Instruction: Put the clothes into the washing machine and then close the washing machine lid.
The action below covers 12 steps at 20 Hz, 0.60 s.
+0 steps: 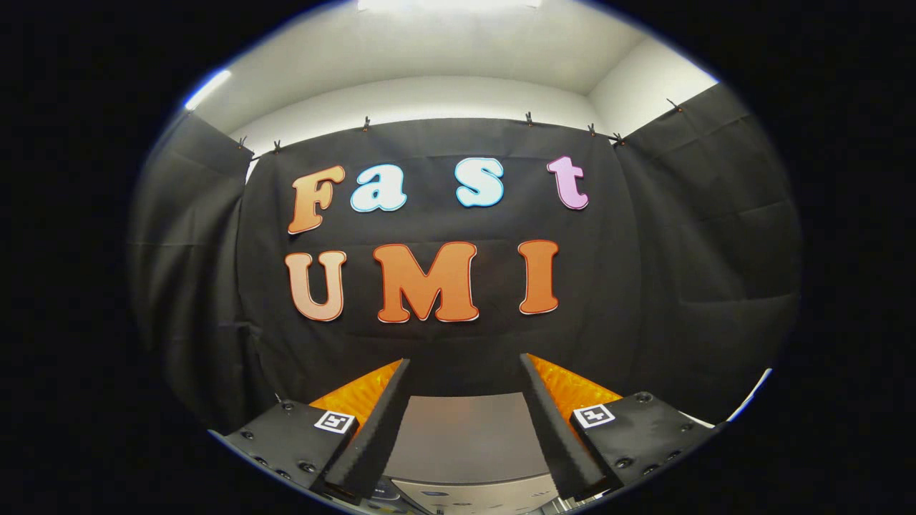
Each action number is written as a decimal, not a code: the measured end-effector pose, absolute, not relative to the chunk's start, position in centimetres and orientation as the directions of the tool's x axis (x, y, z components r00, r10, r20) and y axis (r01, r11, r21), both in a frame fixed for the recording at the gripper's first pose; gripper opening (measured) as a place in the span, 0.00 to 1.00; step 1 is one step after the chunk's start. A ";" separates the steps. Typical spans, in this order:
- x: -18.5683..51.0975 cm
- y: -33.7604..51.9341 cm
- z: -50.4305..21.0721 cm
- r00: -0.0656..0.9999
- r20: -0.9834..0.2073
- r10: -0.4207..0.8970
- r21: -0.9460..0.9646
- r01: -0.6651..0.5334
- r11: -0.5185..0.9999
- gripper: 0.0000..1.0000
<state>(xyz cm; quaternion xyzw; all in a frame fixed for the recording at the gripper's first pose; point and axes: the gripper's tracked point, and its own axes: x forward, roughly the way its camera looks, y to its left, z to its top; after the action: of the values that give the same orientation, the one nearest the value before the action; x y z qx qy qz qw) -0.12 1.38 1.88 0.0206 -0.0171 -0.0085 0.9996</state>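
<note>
I hold the gripper (465, 359) level, aimed at the black cloth wall (644, 286). The jaws stand wide open and grip nothing.

**Position of the task's things**
- The washing machine (472, 493) lies directly beneath and between the jaws; its near edge carries what I take to be a control strip.
- A flat grey panel, which I judge to be the lid (465, 429), runs from that strip to the machine's far edge. It appears to lie flat, that is, closed.
- The drum is covered, so I cannot tell what it contains. I cannot tell where the clothes are.

**Assessment**
This scene fits two stages: the clothes waiting elsewhere with the lid down, or the clothes already inside and the lid shut over them. The view does not settle which.

**Handling guidance**
1. Tilt the gripper down until the whole lid and its edges are in sight before committing to anything.
2. Keep the jaws open and clear of the control strip.
</note>
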 end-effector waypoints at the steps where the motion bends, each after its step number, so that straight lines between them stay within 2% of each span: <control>1: -0.1 1.5 1.9 0.999 0.033 -0.016 0.039 0.015 0.999 0.95; 12: 0.5 1.5 1.9 0.999 0.032 -0.010 0.034 0.009 0.999 0.95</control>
<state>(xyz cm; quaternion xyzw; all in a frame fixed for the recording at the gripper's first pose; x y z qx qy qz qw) 0.45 1.46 1.90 0.0171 -0.0162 -0.0048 0.9997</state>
